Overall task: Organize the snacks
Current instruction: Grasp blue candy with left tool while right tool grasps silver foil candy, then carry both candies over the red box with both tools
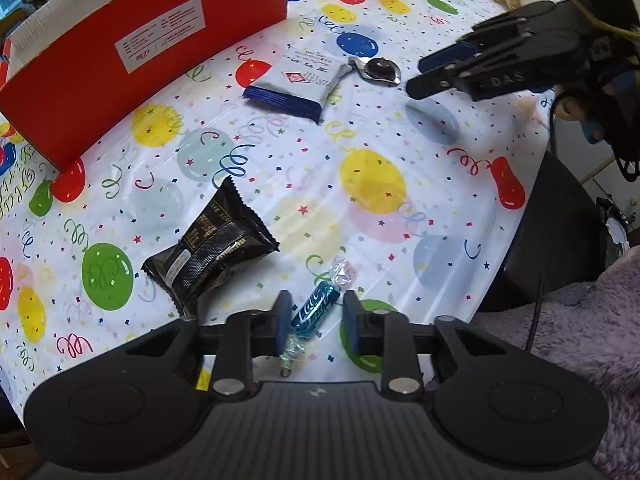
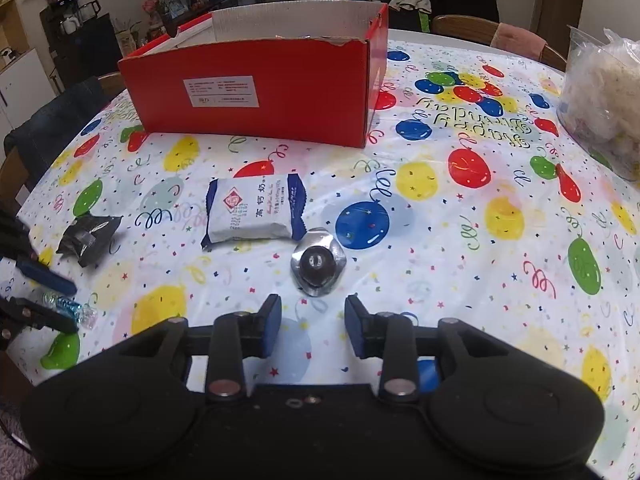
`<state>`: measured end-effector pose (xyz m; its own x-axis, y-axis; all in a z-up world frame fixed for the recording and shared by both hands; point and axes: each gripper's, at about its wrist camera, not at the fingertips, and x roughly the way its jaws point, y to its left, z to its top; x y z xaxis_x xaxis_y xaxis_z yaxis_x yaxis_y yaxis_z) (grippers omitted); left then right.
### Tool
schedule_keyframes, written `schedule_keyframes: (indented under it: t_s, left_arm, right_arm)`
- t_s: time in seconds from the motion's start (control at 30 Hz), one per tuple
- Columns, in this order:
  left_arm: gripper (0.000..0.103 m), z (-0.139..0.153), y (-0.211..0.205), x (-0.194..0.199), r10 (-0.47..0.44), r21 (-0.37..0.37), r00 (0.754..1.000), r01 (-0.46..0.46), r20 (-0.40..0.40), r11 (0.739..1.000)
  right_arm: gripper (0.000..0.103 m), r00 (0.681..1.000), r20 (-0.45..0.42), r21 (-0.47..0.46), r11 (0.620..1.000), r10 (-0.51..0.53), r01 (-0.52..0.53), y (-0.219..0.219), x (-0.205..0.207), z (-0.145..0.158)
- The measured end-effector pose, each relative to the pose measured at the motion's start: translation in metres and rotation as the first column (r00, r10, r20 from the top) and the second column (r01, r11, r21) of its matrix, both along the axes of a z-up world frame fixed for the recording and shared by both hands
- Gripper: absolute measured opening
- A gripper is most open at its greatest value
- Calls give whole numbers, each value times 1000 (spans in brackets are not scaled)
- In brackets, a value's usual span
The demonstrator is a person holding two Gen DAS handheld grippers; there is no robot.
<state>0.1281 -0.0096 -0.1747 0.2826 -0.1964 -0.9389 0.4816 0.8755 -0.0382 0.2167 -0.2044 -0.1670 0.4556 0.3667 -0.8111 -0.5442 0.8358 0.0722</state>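
The left gripper (image 1: 313, 320) has its fingers apart around a blue candy (image 1: 314, 310) lying on the tablecloth (image 1: 400, 216); whether the pads touch the wrapper cannot be told. A black snack packet (image 1: 212, 250) lies just left of it. The right gripper (image 2: 312, 322), fingers also apart and empty, hovers just short of a foil-wrapped candy (image 2: 318, 262), which touches a corner of the white and blue packet (image 2: 256, 210). Beyond them stands the open red box (image 2: 256, 100), its inside hidden. Open cloth stretches to the right, toward a clear bag (image 2: 600, 108) cut off at the edge.
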Motion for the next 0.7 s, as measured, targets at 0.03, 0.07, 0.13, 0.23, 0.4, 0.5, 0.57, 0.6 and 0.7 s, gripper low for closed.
schedule_keyframes:
  t_s: [0.03,0.07,0.13,0.23,0.4,0.5,0.57,0.6,0.7]
  left_arm:
    - [17,0,-2,-1,-4,7,1000,4,7,1000]
    - [15,0,-4,-1,-5,10,1000,5,11,1000]
    - [12,1,-6,-1,14,10,1000,-15,12,1000]
    - [12,1,-4,0,78,-11,997,-78,-4,997]
    - [12,1,12,5,221,-76,975,-223,-35,972]
    - [12,3,20,6,277,-115,960,-281,-49,953]
    - [12,3,25,7,308,-137,950,-313,-60,940]
    - [12,3,27,7,322,-146,944,-328,-65,933]
    - [12,3,31,7,352,-163,933,-359,-74,919]
  right_arm:
    - [38,1000,-2,0,1000,-5,5,1,2,-1]
    - [39,1000,-2,-4,1000,-12,12,2,4,-2]
    - [41,999,-3,-10,999,-33,33,4,8,-4]
    - [42,999,5,-16,998,-54,54,9,13,-7]
    - [42,997,33,-29,997,-69,70,19,20,-8]
    - [38,998,44,-52,997,-54,56,23,21,-9]
    - [34,998,52,-60,997,-43,46,24,19,-9]
    - [34,998,53,-59,997,-43,46,24,19,-8]
    - [32,998,48,-50,997,-51,54,22,19,-6]
